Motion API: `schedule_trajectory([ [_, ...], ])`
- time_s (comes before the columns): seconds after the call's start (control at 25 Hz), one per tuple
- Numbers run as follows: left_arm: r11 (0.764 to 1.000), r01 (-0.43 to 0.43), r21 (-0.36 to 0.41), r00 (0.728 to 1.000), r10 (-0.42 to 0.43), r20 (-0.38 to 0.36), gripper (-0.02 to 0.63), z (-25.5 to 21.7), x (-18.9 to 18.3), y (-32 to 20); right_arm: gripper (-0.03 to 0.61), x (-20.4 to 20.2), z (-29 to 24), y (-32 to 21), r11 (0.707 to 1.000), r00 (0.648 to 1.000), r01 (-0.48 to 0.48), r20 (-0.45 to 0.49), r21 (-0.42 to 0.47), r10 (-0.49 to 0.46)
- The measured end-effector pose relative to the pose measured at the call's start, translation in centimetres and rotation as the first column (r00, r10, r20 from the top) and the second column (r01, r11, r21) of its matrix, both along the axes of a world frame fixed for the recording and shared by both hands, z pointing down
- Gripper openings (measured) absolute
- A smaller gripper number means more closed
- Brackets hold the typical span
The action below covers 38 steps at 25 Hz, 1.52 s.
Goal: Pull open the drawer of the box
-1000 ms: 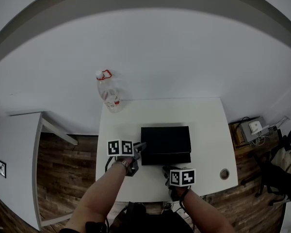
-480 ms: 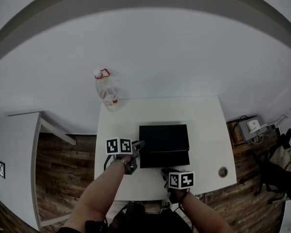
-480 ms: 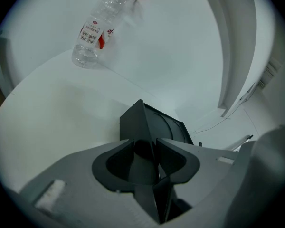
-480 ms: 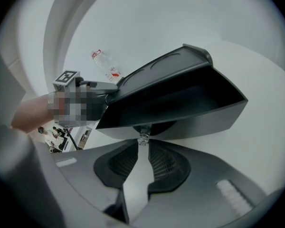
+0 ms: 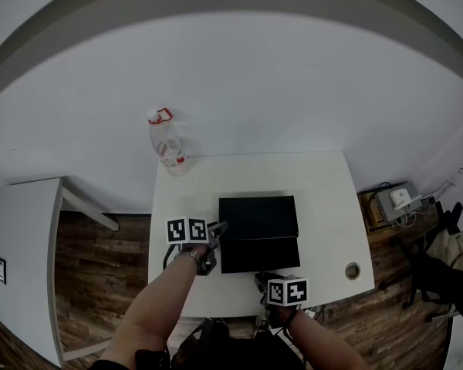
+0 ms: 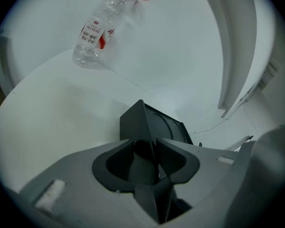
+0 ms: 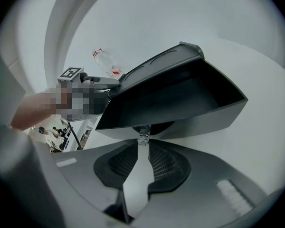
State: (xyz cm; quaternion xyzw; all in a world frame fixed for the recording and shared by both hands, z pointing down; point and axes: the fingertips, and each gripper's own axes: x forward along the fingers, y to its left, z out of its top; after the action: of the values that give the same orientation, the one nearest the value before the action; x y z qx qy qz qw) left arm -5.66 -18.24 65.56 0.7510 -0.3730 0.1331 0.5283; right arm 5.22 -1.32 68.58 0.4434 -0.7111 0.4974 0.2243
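Right gripper (image 7: 142, 144) clenched on small clear knob (image 7: 143, 136) at front of drawer (image 7: 180, 99); drawer partly out of black box (image 5: 258, 216) on table (image 5: 324, 199); drawer front ran left-right; slide axis pointed from box straight toward person; right gripper on near side, in line with it; left gripper (image 6: 154, 146) pinched box's near-left corner, apparently bracing; next pull likely needed straight back, no sideways drift.

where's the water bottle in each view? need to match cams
Head view: water bottle left of centre, beyond the black box.
Left gripper view: top left, leaning.
Right gripper view: small, upper left.
Shared landmark: the black box, in all three.
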Motion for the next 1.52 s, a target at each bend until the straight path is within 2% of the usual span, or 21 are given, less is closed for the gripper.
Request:
schedule_trajectory([
  [1.0, 1.0, 0.024, 0.015, 1.0, -0.024, 0.012, 0.16, 0.0, 0.0, -0.1, 0.074, -0.1, 0.5, 2.3, 1.0, 1.0, -0.012, 0.011, -0.008, 0.012],
  [1.32, 0.999, 0.036, 0.033, 0.999, -0.037, 0.025, 0.159, -0.2, -0.2, -0.1, 0.071, 0.4, -0.8, 4.5, 1.0, 0.995, -0.014, 0.102, -0.012, 0.015],
  [1.44, 0.998, 0.04, 0.051, 0.999, -0.041, 0.016, 0.158, -0.3, -0.4, 0.0, 0.015, 0.9, -2.1, 5.7, 1.0, 0.989, -0.031, 0.148, 0.006, 0.03],
  [1.52, 0.997, 0.044, 0.064, 0.999, -0.044, 0.009, 0.155, -0.5, -0.5, 0.2, 0.006, 1.3, -3.2, 6.1, 0.999, 0.983, -0.043, 0.18, 0.025, 0.038],
])
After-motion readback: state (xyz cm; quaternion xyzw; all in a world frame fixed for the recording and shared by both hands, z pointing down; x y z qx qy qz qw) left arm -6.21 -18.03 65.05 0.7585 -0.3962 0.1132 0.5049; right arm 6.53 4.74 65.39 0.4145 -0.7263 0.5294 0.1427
